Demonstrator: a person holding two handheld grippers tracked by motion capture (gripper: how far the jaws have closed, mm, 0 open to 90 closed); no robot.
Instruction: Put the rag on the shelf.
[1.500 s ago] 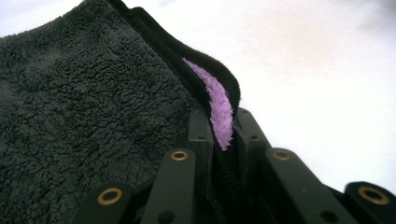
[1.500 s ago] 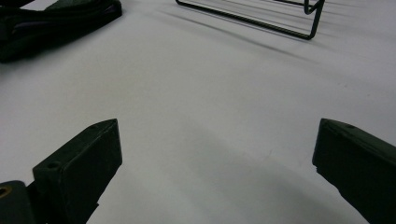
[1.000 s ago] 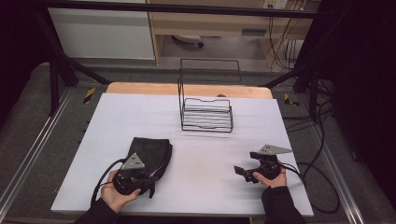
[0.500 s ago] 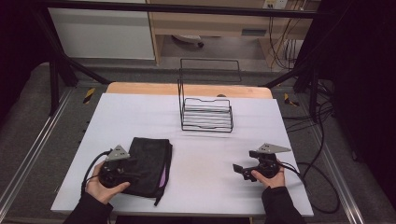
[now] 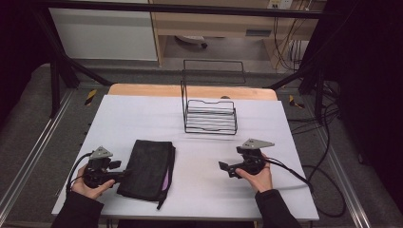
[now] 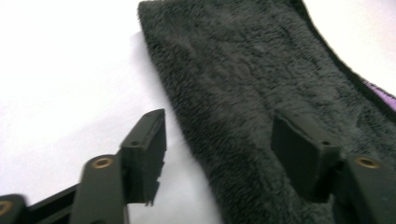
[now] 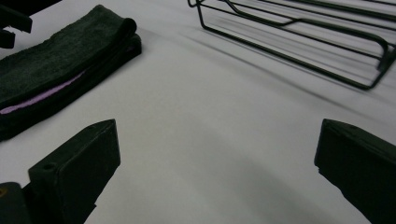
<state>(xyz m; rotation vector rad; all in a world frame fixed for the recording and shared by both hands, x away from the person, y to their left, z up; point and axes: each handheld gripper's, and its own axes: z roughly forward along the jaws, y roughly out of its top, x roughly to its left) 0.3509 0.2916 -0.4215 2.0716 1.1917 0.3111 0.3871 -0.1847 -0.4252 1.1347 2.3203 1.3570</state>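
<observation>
Left claw (image 6: 219,154) stands released, its jaws just easing narrower, one tip over the towel (image 6: 261,93) edge, the other over bare table (image 5: 142,118). Right claw (image 7: 217,168) gapes wide with nothing between; towel lies well off its left tip, rack (image 7: 299,32) ahead.

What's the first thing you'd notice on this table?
A folded black towel with a purple edge lies near the front left of the white table. The left gripper sits at its left edge, jaws apart. Farther back, in the middle, stands a black wire rack.
</observation>
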